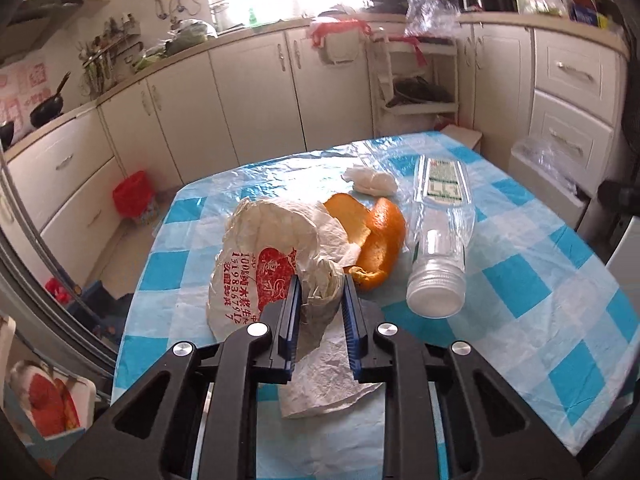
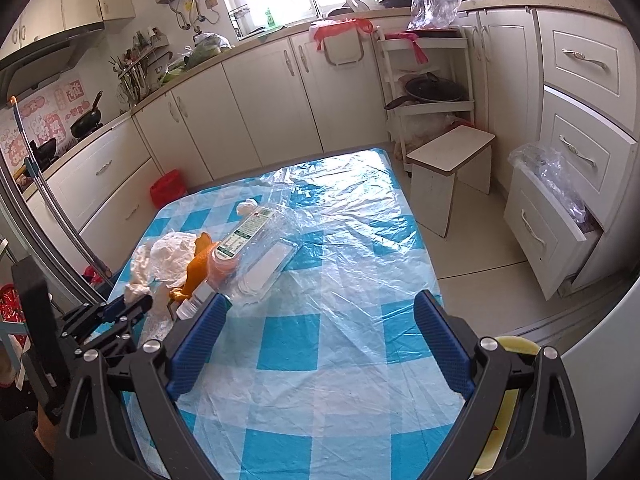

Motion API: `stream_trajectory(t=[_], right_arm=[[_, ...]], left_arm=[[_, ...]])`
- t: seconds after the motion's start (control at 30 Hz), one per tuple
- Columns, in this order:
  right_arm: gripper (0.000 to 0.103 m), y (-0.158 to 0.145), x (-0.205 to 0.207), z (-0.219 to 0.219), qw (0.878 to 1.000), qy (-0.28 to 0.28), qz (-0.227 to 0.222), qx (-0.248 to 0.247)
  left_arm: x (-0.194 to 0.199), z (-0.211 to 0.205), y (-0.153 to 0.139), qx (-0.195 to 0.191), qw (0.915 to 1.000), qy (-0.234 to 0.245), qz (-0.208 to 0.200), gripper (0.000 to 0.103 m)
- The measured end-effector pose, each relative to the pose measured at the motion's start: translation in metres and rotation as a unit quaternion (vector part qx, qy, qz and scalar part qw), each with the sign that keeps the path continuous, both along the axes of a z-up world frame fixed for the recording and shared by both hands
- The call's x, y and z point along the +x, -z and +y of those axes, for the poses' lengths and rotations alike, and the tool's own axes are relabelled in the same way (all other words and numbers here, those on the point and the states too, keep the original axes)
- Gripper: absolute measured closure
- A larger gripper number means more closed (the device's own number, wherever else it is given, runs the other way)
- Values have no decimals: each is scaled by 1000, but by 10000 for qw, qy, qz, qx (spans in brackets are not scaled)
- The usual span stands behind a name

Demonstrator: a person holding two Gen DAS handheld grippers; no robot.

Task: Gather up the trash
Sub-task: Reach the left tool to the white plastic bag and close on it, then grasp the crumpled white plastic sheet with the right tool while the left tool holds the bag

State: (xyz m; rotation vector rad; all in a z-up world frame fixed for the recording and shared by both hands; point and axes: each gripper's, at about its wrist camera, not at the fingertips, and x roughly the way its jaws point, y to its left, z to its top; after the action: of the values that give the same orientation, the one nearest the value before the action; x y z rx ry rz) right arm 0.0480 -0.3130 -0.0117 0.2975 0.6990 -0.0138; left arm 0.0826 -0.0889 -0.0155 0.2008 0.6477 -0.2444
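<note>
My left tool (image 1: 320, 304) has its jaws drawn in on a fold of the crumpled paper wrapper (image 1: 272, 256), which sits low and centre in the left wrist view on the checked desk (image 1: 520, 280); the pads look pressed into the paper. Just right of it lies the orange peel (image 1: 380, 236), then the clear plastic bottle (image 1: 440, 236), its long axis running away from me with the capped end nearest. A white tissue wad (image 1: 370, 180) sits beyond them. My right tool (image 2: 320, 340) is wide open over bare desk and holds nothing. All the trash lies to its upper left, so the left hand is nearer.
</note>
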Motion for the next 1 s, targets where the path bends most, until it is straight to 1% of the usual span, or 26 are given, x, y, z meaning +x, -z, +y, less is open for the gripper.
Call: stream_trajectory(t=[0.07,0.1,0.2,0.3,0.43,0.63,0.73,0.8,0.87,0.93,1.0], right_arm=[[12,0,1,1,10000,-13,10,-23],[12,1,1,1,10000,-19,16,-33],[12,3,1,3,10000,-35,41,-75],[12,6,2,5,9998,-53,94,-137],[12,12,4,10,9995,-107,171,-248],[12,4,1,27,9977,-360,-162,-545],[12,-7,0,41,9954,-664,-446,-528],[12,-18,1,57,9918,-945,-668,-533],[12,-26,6,75,9878,-1230,-784,-556],[12,-30,18,96,9847,-1485,-732,-551],[12,-29,38,117,9836,-1634,-576,-501]], left_arm=[[-10,23,-9,-477,9987,-172,-21,85],[-15,36,-13,-789,9965,-284,8,85],[-27,74,-14,-1575,9852,-665,160,85],[-37,102,-9,-2003,9750,-925,251,85],[-48,113,-7,-2087,9727,-995,205,85],[-56,118,-5,-2165,9709,-1015,109,85],[-60,119,-3,-2192,9709,-960,114,84],[-63,120,-2,-2184,9716,-912,75,84],[-65,121,-3,-2212,9713,-875,51,84],[-65,123,-4,-2262,9704,-849,31,84],[-66,126,-4,-2286,9700,-824,-10,84]])
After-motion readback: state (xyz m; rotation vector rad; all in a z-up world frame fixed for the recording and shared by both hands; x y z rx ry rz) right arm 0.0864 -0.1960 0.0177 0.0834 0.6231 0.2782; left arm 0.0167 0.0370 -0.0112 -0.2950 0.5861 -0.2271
